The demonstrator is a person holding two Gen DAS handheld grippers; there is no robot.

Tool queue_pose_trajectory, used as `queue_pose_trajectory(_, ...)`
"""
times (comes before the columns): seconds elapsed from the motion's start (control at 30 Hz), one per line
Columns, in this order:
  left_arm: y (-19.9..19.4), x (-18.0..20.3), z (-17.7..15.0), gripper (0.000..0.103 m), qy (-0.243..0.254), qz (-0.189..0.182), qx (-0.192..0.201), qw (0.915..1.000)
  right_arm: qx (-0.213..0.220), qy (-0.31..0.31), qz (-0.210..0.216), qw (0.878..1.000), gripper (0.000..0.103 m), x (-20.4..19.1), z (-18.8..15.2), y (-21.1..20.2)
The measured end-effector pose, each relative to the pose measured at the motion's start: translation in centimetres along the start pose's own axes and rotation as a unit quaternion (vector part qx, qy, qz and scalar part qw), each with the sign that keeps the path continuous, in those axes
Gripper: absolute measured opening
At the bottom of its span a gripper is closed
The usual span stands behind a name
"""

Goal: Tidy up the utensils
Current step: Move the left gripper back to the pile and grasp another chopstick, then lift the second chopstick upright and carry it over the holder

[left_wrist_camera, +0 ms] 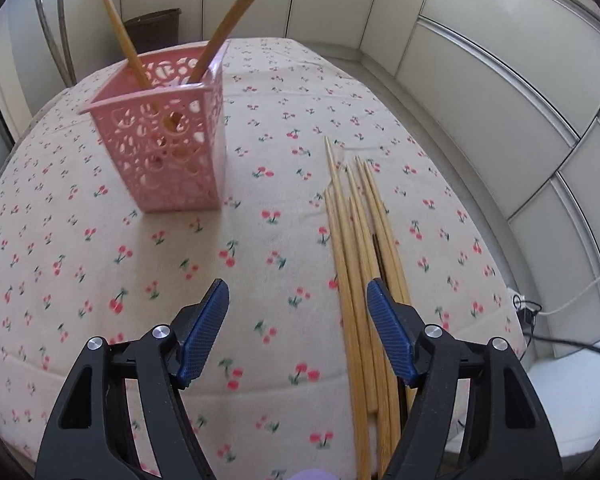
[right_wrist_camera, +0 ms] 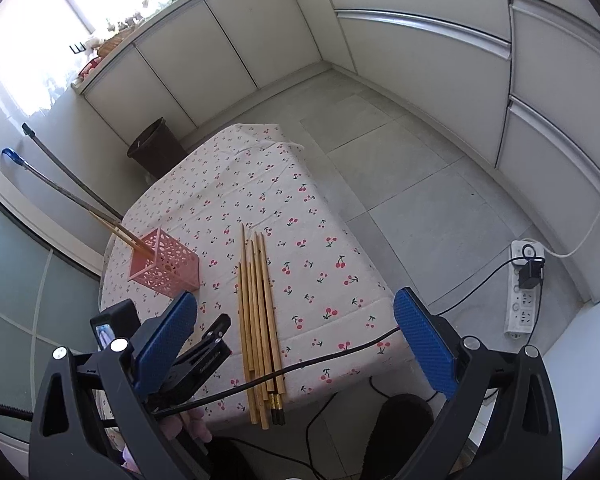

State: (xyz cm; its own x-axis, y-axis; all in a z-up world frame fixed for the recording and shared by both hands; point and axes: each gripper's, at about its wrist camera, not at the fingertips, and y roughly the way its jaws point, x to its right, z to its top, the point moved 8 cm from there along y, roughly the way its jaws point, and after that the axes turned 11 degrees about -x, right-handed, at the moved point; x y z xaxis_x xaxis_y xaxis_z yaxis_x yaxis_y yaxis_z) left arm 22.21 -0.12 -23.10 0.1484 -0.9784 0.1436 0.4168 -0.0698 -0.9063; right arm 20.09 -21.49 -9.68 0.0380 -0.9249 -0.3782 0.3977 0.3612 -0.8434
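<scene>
Left gripper [left_wrist_camera: 298, 328], jaws wide and empty, hangs low over the chopsticks [left_wrist_camera: 354, 264] lying lengthwise right of the pink basket [left_wrist_camera: 168, 136]; right gripper [right_wrist_camera: 296, 344], gaping and empty, sits farther off.

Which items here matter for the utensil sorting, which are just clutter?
Task items:
- loose chopsticks lying on the tablecloth
- pink holder, two chopsticks already standing in it
- left gripper, right gripper, both open

Clutter:
- brown bin
- power strip
- mop handles
</scene>
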Motion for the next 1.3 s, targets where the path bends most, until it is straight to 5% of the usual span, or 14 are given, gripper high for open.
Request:
queue_pose_trajectory(0.4,3.7,-0.6,1.8,0.067,-0.03,0.049,-0.015,0.9982,-0.015,0.013,0.04,0.999,0.096,0.0,0.2,-0.3)
queue_pose_trajectory(0.67,5.2,1.4,3.8,0.05,0.023,0.092,-0.036,0.9948,-0.02,0.022,0.042,0.999,0.096,0.4,0.3,0.0)
queue_pose_trajectory(0.7,5.4,1.5,4.1,0.042,0.032,0.093,-0.039,0.9944,-0.023,0.025,0.038,0.999,0.096,0.6,0.3,0.2)
queue_pose_trajectory(0.73,5.5,1.9,4.2,0.023,0.038,0.067,-0.047,0.996,-0.028,0.031,0.032,0.999,0.096,0.9,0.4,0.6)
queue_pose_trajectory(0.8,5.5,2.4,4.2,0.009,0.052,0.064,-0.052,0.9953,-0.039,0.044,0.022,0.998,0.096,1.4,0.7,1.7)
queue_pose_trajectory(1.03,2.5,0.9,2.2,0.005,0.053,0.035,-0.007,0.9979,-0.083,0.024,-0.011,0.996,0.095,0.2,4.3,9.2)
queue_pose_trajectory(1.07,1.3,0.5,1.6,0.005,0.046,0.028,0.0,0.9985,-0.092,0.023,-0.015,0.995,0.093,0.1,4.8,10.9)
queue_pose_trajectory(1.13,-1.5,-0.5,0.5,0.005,0.033,0.01,0.013,0.9993,-0.112,0.027,-0.013,0.993,0.069,-0.2,5.5,13.9)
queue_pose_trajectory(1.2,-3.9,-1.2,-0.4,0.005,0.03,-0.006,0.022,0.9993,-0.126,0.019,-0.014,0.992,0.057,-0.8,6.0,16.4)
queue_pose_trajectory(1.3,-7.9,-2.3,-1.2,0.005,0.027,-0.024,0.047,0.9983,-0.143,0.009,-0.01,0.99,0.05,-1.8,6.2,19.2)
